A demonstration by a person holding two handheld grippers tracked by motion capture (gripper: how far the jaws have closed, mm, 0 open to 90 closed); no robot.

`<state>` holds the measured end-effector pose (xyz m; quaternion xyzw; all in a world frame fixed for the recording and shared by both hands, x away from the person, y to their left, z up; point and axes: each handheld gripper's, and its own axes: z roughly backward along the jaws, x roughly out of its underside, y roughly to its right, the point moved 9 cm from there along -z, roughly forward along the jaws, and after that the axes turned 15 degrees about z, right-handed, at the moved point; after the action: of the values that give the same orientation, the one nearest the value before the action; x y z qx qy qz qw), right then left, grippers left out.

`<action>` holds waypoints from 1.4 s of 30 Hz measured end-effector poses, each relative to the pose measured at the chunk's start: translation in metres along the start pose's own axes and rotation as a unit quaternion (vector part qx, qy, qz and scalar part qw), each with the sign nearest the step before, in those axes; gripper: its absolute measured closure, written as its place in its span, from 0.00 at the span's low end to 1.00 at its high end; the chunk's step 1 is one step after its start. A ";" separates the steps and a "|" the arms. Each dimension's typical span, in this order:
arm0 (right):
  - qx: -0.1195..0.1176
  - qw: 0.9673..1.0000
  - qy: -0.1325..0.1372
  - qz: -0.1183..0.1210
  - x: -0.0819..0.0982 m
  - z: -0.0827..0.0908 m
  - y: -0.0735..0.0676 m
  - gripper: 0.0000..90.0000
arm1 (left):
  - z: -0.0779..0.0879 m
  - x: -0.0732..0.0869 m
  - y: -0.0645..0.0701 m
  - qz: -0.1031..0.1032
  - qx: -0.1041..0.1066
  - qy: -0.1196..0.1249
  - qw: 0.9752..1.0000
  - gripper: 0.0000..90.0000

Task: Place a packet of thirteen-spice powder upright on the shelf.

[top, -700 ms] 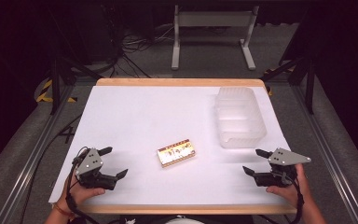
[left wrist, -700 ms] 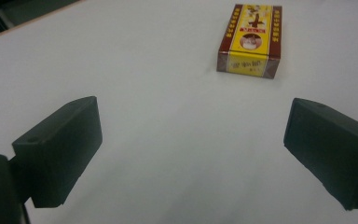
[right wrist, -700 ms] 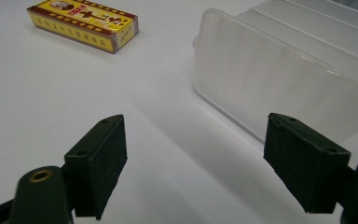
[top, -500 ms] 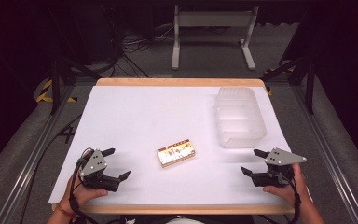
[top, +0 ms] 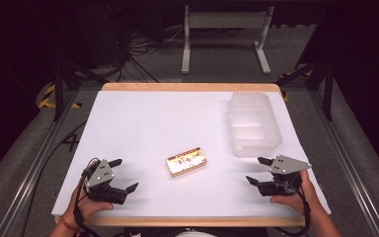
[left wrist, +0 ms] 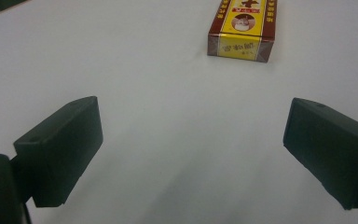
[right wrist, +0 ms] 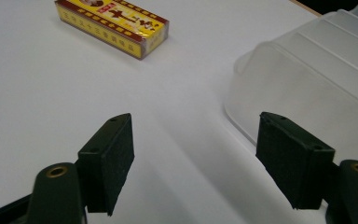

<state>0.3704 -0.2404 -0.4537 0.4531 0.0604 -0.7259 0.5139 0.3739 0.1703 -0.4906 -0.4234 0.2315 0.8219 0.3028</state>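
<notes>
A small yellow and red box (top: 186,161) lies flat near the middle of the white table (top: 168,118), toward its front. My left gripper (top: 127,174) rests at the front left, jaws wide open and empty. In the left gripper view the box (left wrist: 242,28) sits ahead and slightly right of the open left gripper (left wrist: 191,154). My right gripper (top: 254,169) is at the front right, also open with nothing between its jaws. The right gripper view shows the box (right wrist: 114,25) ahead to the left of that gripper (right wrist: 193,158).
A translucent plastic container (top: 254,123) stands at the right side of the table, just beyond the right gripper; in the right gripper view the container (right wrist: 307,84) rises close by on the right. Dark floor, cables and a metal stand (top: 224,29) lie behind the table.
The right gripper has slid a little to the left, toward the table's middle. The left gripper has edged slightly right. The box and container have not moved.
</notes>
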 end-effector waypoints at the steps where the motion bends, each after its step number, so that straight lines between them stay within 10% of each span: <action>1: -0.005 1.000 -0.001 0.009 -0.007 -0.004 -0.001 0.31 | 0.000 0.000 0.000 0.001 0.000 0.000 1.000 0.06; 15: -0.055 0.996 0.000 0.066 -0.056 -0.037 0.002 0.30 | 0.000 0.000 0.001 0.002 0.009 0.000 1.000 0.06; 33: -0.150 0.976 -0.044 0.149 -0.096 -0.099 -0.008 0.29 | 0.003 0.003 0.001 0.002 0.008 -0.002 1.000 0.06; 42: -0.191 0.959 -0.056 0.202 -0.119 -0.123 -0.035 0.26 | 0.005 0.005 0.002 0.001 0.009 -0.002 1.000 0.06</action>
<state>0.4236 -0.0736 -0.4525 0.3081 0.0767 -0.6063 0.7291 0.3678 0.1736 -0.4921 -0.4187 0.2385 0.8209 0.3066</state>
